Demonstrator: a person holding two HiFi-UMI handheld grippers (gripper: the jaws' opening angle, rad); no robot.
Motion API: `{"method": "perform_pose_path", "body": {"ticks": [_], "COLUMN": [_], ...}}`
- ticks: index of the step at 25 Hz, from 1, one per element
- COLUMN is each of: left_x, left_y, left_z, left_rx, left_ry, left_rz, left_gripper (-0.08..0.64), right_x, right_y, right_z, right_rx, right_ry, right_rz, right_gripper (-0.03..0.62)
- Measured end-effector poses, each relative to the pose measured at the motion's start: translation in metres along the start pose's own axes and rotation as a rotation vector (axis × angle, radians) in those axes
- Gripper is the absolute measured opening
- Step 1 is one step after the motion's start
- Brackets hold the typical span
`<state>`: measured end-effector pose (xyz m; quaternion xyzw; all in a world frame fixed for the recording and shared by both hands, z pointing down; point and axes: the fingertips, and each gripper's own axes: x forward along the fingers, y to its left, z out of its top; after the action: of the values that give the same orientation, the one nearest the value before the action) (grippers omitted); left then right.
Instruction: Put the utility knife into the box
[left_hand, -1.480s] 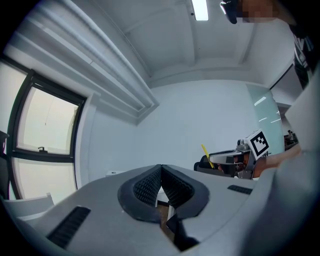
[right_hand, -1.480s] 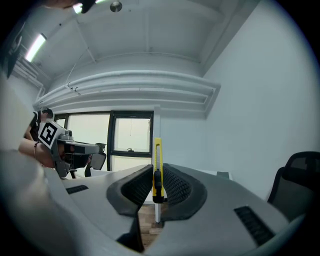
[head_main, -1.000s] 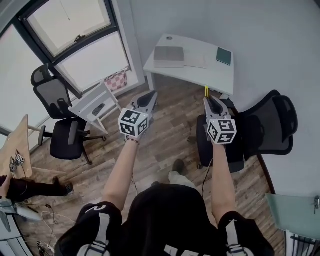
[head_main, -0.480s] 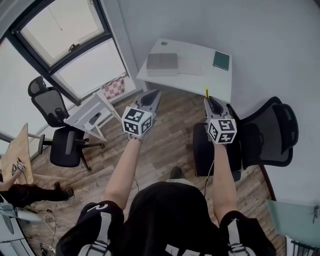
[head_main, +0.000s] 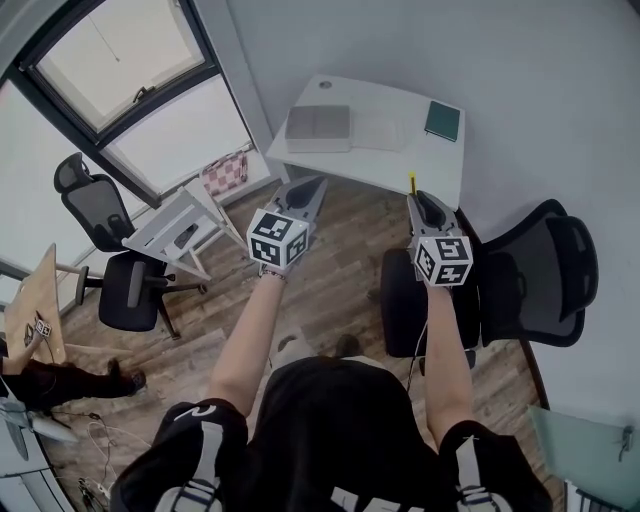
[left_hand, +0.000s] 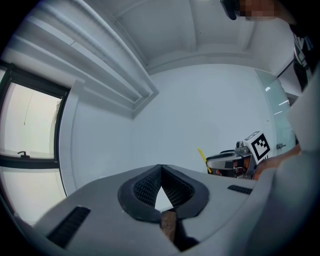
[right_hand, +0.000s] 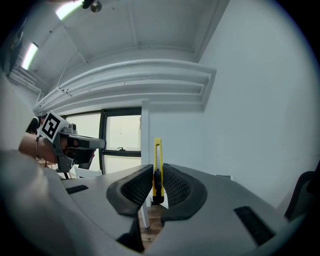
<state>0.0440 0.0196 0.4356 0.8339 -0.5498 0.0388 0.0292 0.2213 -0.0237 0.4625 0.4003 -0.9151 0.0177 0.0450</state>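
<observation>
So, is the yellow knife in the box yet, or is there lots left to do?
Not yet. Done: the utility knife is picked up, clamped between the jaws of the right gripper. In hand: it is held in the air, short of the white desk. Left: reach the grey box on that desk and put the knife inside. The left gripper is shut and empty.

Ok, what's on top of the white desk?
On the white desk: a grey box with its lid shut, a white sheet and a dark green book. What the box holds is covered.
</observation>
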Motion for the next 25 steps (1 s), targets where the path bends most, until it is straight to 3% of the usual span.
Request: {"method": "perform_pose_path", "body": {"ticks": [12,25], "left_x": [0.031,0.115], "left_y": [0.023,0.125], "left_z": [-0.003,0.003], "left_rx": [-0.008,-0.036], "left_ry": [0.007,-0.008], "left_rz": [-0.018,-0.080], "left_gripper": [0.025,0.025], "right_x": [0.029,0.137], "right_y": [-0.016,-0.051], "right_z": [-0.005,0.002], "right_rx": [0.000,-0.004], "right_ry": [0.018,0.039], "right_rz": [-0.010,-0.092], "right_gripper": [0.077,0.077]}}
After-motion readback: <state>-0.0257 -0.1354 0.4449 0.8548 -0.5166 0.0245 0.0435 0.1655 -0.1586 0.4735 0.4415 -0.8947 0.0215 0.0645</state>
